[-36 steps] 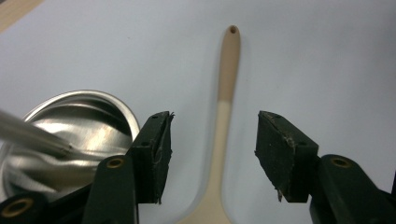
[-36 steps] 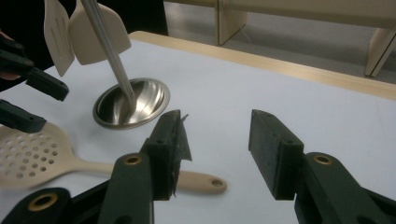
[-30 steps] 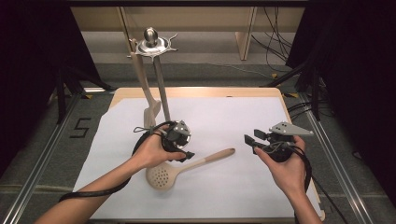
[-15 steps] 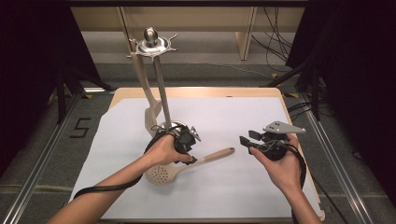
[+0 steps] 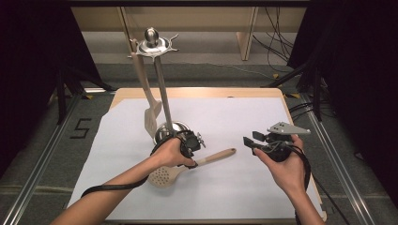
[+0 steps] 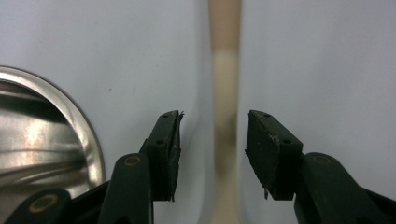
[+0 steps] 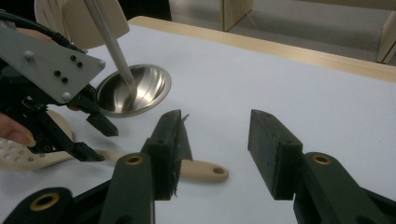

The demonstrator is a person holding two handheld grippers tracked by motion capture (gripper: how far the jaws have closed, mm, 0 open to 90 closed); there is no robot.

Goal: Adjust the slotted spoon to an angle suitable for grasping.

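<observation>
i have the left gripper (image 5: 191,151) low over the wooden slotted spoon (image 5: 187,168), which lies flat on the white sheet (image 5: 234,197) near the middle of the table. its perforated bowl points toward my near left and its handle runs away to the right, ending in a small hole. in the left gripper view the handle (image 6: 225,116) passes straight up between my two jaws with white sheet showing on either side of it, so the pads are not touching the wood. these jaws have just been closing, yet they stand apart around the handle and grip nothing.

just beyond the left gripper, on its far side, sits the round steel base (image 5: 168,130) of the utensil stand (image 5: 155,44). its rim shows at the left edge of the left gripper view (image 6: 60,107). a thin pole rises from that base to a hook crown at the top, and a pale wooden spatula (image 5: 149,110) hangs from one hook on the left side of the pole.

my right gripper (image 5: 251,139) is held off to the right, well apart from the spoon's handle end, raised above the sheet. its jaws are spread wide with nothing between them, and its own view looks across at the spoon handle (image 7: 205,170), the steel base (image 7: 135,88) and the left gripper (image 7: 93,137).
</observation>
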